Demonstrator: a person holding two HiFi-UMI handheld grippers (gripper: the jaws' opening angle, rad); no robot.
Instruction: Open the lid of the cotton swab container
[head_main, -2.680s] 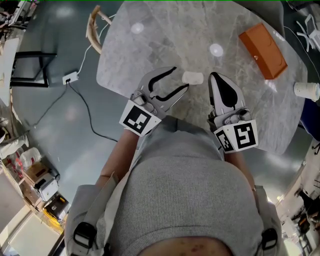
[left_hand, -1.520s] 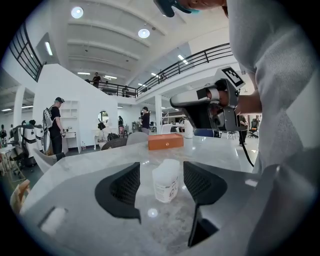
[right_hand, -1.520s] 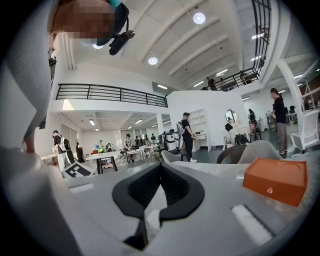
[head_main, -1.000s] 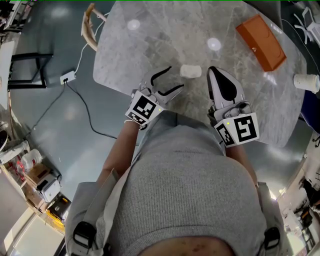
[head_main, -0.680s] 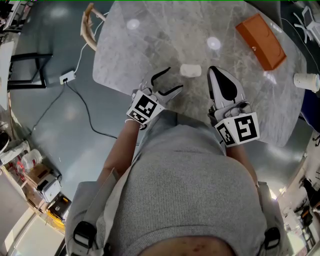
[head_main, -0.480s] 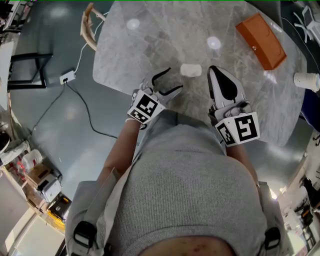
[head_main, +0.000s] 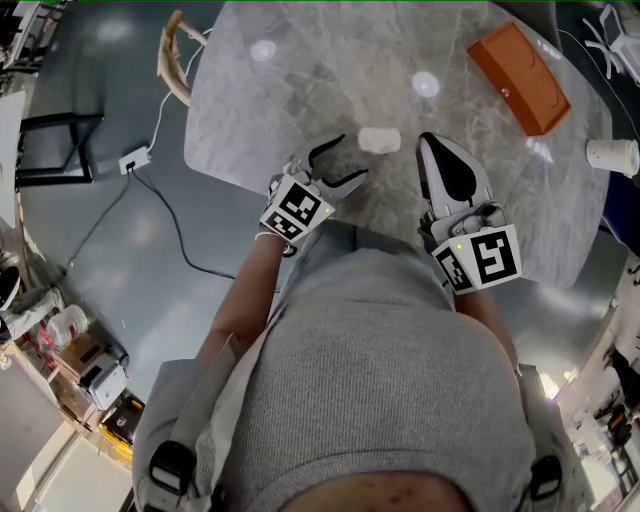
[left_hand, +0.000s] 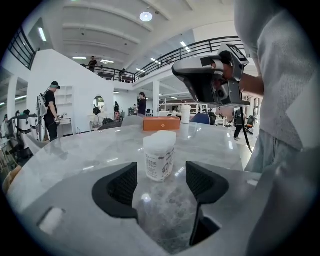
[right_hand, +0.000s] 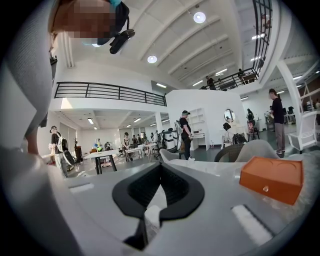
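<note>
The cotton swab container (head_main: 380, 140) is a small white tub with its lid on, standing on the marble table (head_main: 300, 90). In the left gripper view the container (left_hand: 160, 155) stands just beyond the jaws, centred on the gap. My left gripper (head_main: 348, 158) is open and empty, its tips a short way left of the tub; from its own camera the left gripper (left_hand: 160, 187) shows only table between the pads. My right gripper (head_main: 430, 142) is shut on nothing, just right of the tub. The right gripper (right_hand: 159, 167) has its jaws together.
An orange box (head_main: 520, 75) lies at the table's far right, also visible as the orange box (right_hand: 272, 179). A paper cup (head_main: 612, 155) stands near the right edge. A wooden chair (head_main: 175, 55) and a cable with a power strip (head_main: 135, 157) are on the floor at the left.
The left gripper's tips have drawn back slightly from the container since the oldest frame, and its marker cube has shifted toward the table. The right gripper has stayed put.
</note>
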